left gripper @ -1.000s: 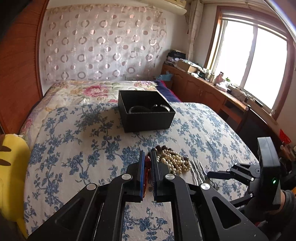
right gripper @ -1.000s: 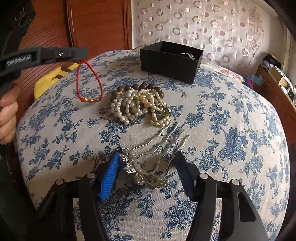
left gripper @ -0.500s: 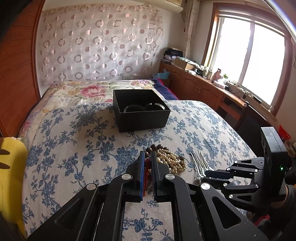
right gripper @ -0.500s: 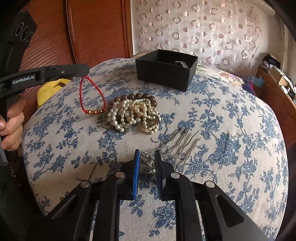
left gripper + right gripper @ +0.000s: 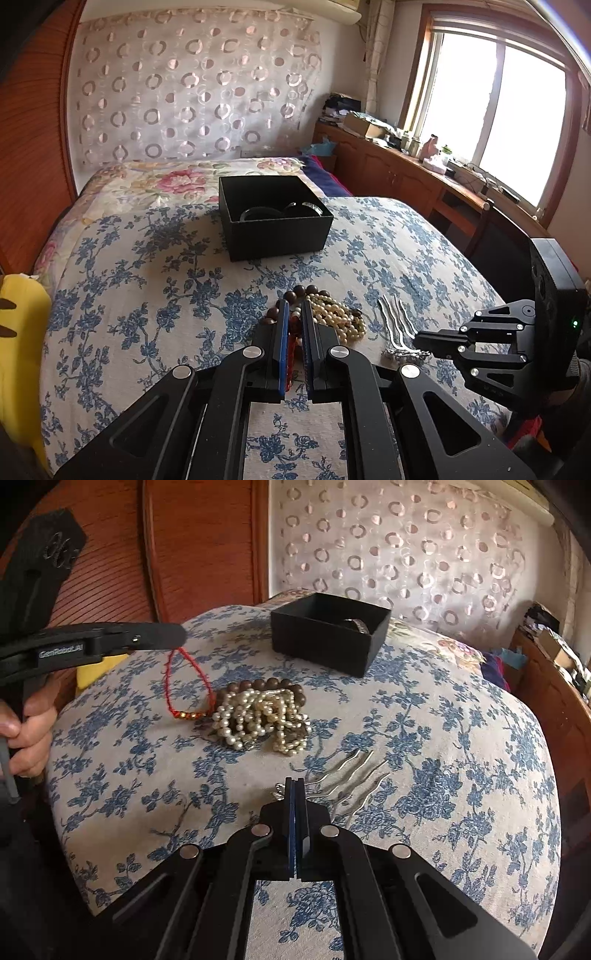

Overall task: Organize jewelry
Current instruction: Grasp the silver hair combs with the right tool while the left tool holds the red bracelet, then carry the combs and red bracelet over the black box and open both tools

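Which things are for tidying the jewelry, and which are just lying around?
For the job: red bracelet in left gripper; hair comb in right gripper; pearls; brown beads; black box.

Just lying about: yellow toy; curtain; things on the sideboard.

Pearl pile (image 5: 258, 716) seemingly blocks the path to box (image 5: 328, 635).

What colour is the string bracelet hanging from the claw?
Red, with small gold beads at the bottom. The bracelet shows best in the right wrist view, hanging from the left claw.
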`<action>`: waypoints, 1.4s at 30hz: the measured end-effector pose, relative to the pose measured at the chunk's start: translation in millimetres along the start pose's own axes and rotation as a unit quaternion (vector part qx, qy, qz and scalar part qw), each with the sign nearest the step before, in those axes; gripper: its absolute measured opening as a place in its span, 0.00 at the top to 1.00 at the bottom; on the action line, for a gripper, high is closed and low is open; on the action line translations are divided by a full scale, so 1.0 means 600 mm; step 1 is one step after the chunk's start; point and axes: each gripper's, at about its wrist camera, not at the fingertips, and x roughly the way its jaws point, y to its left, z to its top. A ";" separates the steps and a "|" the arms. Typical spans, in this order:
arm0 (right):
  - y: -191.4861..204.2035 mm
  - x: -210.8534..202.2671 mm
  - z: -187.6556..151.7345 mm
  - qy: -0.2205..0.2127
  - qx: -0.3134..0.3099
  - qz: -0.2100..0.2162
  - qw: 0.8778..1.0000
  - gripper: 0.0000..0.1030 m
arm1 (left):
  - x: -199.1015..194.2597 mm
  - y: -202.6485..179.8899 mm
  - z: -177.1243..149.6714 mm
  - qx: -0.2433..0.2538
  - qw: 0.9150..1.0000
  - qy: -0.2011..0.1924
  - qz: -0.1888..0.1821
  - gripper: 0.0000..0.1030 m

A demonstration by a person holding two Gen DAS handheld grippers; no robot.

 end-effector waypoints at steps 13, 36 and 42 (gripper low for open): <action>0.033 0.035 -0.007 0.052 -0.098 -0.033 0.993 0.65 | 0.006 -0.009 -0.002 0.006 1.000 0.004 -0.004 0.95; -0.031 -0.027 0.072 -0.032 -0.075 -0.045 0.996 0.90 | 0.010 -0.011 0.055 0.021 1.000 -0.020 -0.003 0.95; -0.041 -0.044 0.103 -0.061 -0.070 -0.047 0.995 0.90 | 0.014 -0.005 0.093 0.024 0.999 -0.034 -0.002 0.95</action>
